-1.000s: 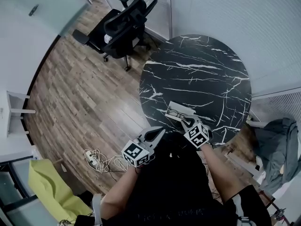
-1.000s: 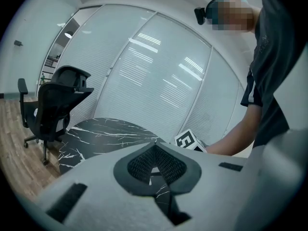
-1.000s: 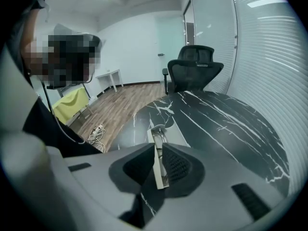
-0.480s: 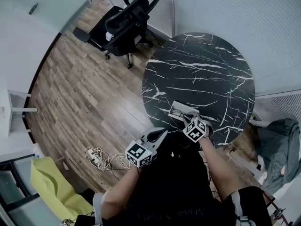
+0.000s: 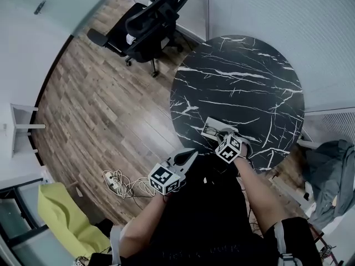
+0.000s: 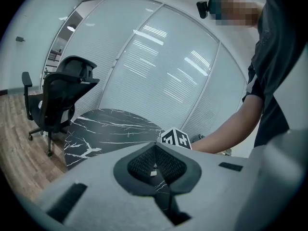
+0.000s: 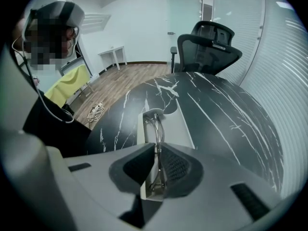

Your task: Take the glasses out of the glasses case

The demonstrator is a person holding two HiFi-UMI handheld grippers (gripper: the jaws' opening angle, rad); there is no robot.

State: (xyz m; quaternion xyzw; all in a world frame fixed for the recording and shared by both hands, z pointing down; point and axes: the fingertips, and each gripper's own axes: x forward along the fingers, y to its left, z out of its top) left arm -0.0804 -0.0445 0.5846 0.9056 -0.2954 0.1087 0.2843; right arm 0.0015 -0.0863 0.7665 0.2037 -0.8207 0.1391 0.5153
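An open light-grey glasses case (image 5: 213, 127) lies near the front edge of the round black marble table (image 5: 238, 87). In the right gripper view the case (image 7: 174, 121) holds thin metal-framed glasses (image 7: 156, 124) lying lengthwise. My right gripper (image 7: 158, 151) reaches into the case, its jaws pinched on the near part of the glasses frame. From above, the right gripper (image 5: 224, 138) covers the case's near end. My left gripper (image 5: 189, 155) hangs off the table's front-left edge, jaws together with nothing between them. The left gripper view (image 6: 155, 151) shows the same.
A black office chair (image 5: 147, 24) stands on the wood floor beyond the table's left side. A power strip with tangled cables (image 5: 119, 183) lies on the floor at the left. A yellow-green seat (image 5: 64, 218) and a grey garment (image 5: 330, 168) are nearby.
The right gripper has moved forward over the case and now sits on the glasses. The left gripper has barely moved.
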